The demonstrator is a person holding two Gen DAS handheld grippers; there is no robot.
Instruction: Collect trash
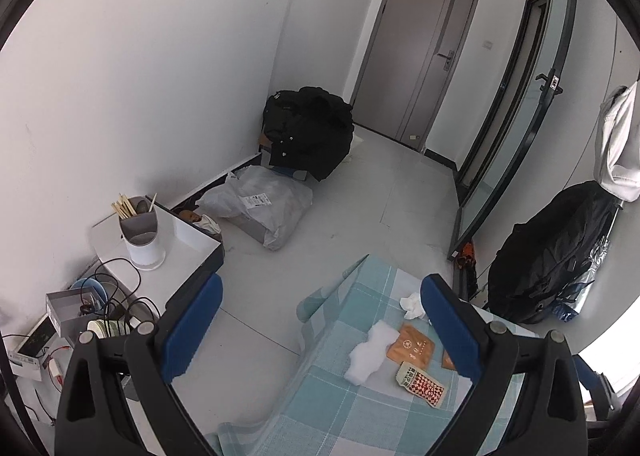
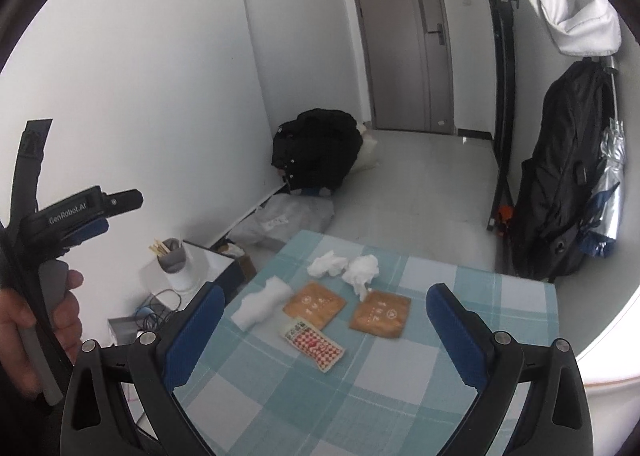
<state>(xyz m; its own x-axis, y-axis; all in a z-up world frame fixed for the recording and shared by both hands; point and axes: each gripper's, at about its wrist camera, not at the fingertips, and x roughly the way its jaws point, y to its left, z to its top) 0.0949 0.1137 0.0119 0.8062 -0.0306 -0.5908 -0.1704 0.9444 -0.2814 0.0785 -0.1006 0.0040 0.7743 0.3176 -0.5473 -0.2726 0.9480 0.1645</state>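
Note:
Trash lies on a table under a teal checked cloth (image 2: 360, 396). On it are a white foam piece (image 2: 262, 302), two crumpled tissues (image 2: 326, 264) (image 2: 362, 272), two brown packets (image 2: 314, 304) (image 2: 380, 314) and a red-and-white checked wrapper (image 2: 314, 344). My right gripper (image 2: 326, 332) hovers open above the near side of this litter, holding nothing. My left gripper (image 1: 322, 330) is open and empty above the table's left corner. From there I see the foam (image 1: 370, 352), one brown packet (image 1: 412, 348), the wrapper (image 1: 422, 384) and one tissue (image 1: 412, 304). The second packet is mostly hidden behind its right finger.
A person's hand (image 2: 60, 308) holds the left gripper at the left. A low white cabinet (image 1: 180, 256) beside the table carries a chopstick holder (image 1: 140, 232) and cables. On the floor are a black coat pile (image 1: 308, 131) and a grey plastic bag (image 1: 260, 207). A black bag (image 2: 560, 183) hangs at the right.

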